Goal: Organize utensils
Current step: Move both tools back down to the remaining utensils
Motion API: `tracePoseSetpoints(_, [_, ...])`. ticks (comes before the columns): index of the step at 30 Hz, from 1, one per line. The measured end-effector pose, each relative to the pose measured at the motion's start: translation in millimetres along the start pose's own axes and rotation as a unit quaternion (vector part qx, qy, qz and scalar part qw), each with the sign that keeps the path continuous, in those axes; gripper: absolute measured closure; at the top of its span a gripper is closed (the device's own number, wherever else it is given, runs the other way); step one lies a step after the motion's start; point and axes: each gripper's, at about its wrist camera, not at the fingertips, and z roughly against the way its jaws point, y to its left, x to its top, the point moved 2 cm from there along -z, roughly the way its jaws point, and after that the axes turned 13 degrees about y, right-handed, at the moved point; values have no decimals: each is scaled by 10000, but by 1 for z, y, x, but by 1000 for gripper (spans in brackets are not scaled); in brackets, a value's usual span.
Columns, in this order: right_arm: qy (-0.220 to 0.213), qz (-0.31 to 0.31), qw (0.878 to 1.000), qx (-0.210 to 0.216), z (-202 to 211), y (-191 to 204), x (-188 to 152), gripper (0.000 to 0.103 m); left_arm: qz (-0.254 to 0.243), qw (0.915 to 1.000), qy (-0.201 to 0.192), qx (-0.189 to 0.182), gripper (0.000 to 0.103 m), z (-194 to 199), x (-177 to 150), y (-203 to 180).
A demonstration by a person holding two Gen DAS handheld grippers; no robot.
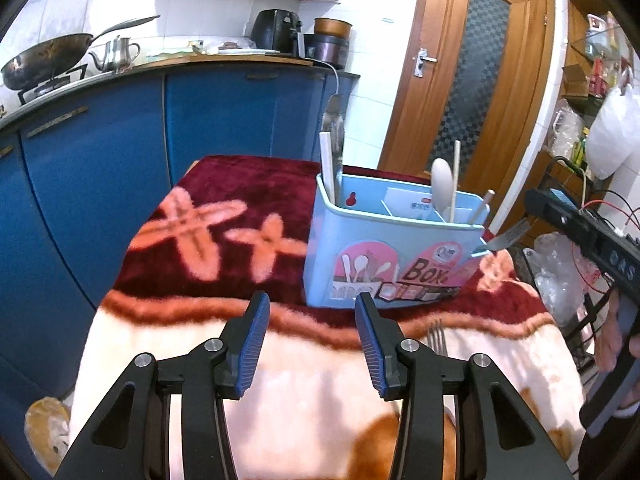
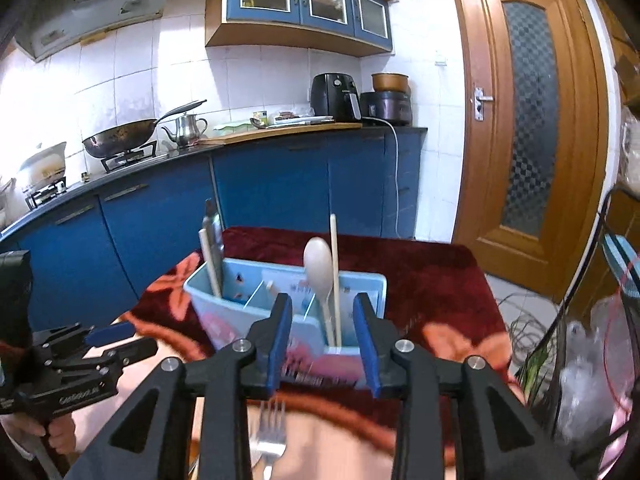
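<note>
A light-blue utensil box (image 1: pixel 384 256) (image 2: pixel 224 316) stands on a red and cream blanket (image 1: pixel 208 236). It holds a white spoon (image 1: pixel 442 188) (image 2: pixel 318 264), a chopstick (image 1: pixel 455 176) (image 2: pixel 334 264) and a metal utensil (image 1: pixel 336 120) in its left compartment. A fork (image 2: pixel 272 436) (image 1: pixel 436 336) lies on the blanket in front of the box. My right gripper (image 2: pixel 322 308) (image 1: pixel 504 238) stands open just before the box and above the fork, with nothing between its pads. My left gripper (image 1: pixel 311 304) (image 2: pixel 108 332) is open and empty, short of the box.
Blue cabinets (image 1: pixel 100 184) run along the left, topped by a counter with a wok (image 2: pixel 120 134), a kettle (image 2: pixel 186 128) and an air fryer (image 2: pixel 334 94). A wooden door (image 2: pixel 528 120) is behind. A wire rack with bags (image 1: pixel 568 272) crowds the right side.
</note>
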Motion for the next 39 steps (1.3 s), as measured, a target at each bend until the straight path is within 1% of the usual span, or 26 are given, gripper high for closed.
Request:
tracePoseSetpoints(3, [69,-153,9998,99,10,3,-16,61,-41,10000,-2,-18,54,7,-6,-3])
tracePoseSetpoints(6, [172,-251,9995,114,15,5,-31,60,-74,10000,22,-59,54,13,-15,-6])
tracePoseSetpoints(9, [316,-394,9987,98,18,6,-46,56,-111,9999,57,-77,54,17,-23,-9])
tracePoseSetpoints(18, [666,-698,9952,160,19,5,-89,55,-241,9990,318,-179,51,18,-53,-23])
tracePoseSetpoints(28, [844,-805,9931,141,13,0,-110,52,-379,9967,674,-228,50,-2,-68,-41])
tracePoseSetpoints(34, [928,-858,9919,120,3,-6,-117,52,-415,9948,910,-186,50,-22,-69,-48])
tracePoseSetpoints(39, [983,-903,9909,193,-7,-14,-120,52,-454,9930,1072,-198,51,-39,-66,-54])
